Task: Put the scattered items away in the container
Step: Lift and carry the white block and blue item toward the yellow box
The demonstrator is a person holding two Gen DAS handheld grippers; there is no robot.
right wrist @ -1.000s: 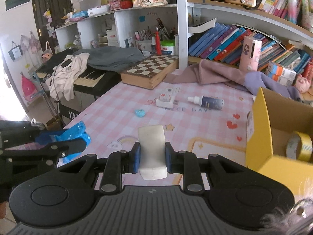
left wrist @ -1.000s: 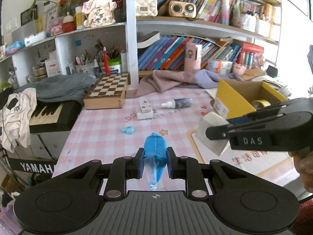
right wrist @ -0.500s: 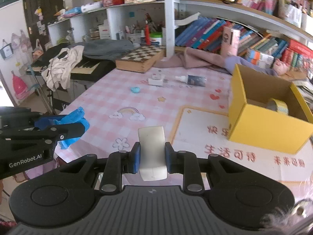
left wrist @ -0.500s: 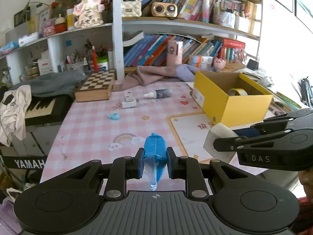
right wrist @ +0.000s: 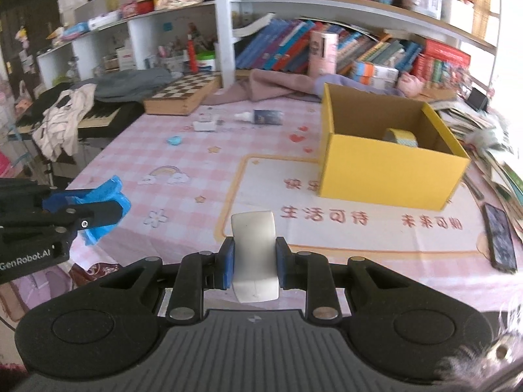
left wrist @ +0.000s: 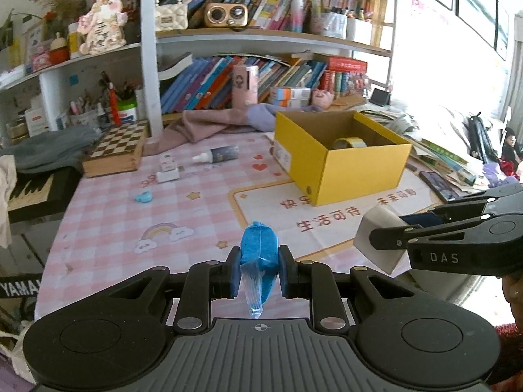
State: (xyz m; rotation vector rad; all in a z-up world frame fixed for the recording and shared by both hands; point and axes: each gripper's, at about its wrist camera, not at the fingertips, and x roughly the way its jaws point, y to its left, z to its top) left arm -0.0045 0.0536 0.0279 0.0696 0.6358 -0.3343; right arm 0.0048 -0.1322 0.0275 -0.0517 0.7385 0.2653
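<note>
at the near edge of the desk point(left wrist: 108, 215), the left hand-held gripper point(left wrist: 258, 269) is clamped on a blue plastic packet point(left wrist: 260, 250). the right hand-held gripper point(right wrist: 254, 263) is clamped on a white eraser-like block point(right wrist: 254, 245). the yellow box point(right wrist: 389, 163) stands on the desk at 1 o'clock in both wrist views, with a roll of tape point(right wrist: 400, 137) inside. a small bottle point(left wrist: 217, 154), a white item point(left wrist: 167, 171) and a blue item point(left wrist: 143, 197) lie on the desk at 11 o'clock.

A pink-and-white checked tablecloth point(left wrist: 108, 215) with rainbow and star prints fills the frame's middle, bearing a yellow box point(left wrist: 340, 163) at centre right, a brown-and-cream chequered chessboard point(left wrist: 117, 145) at left, and a small light-blue item point(left wrist: 143, 196) nearby.
</note>
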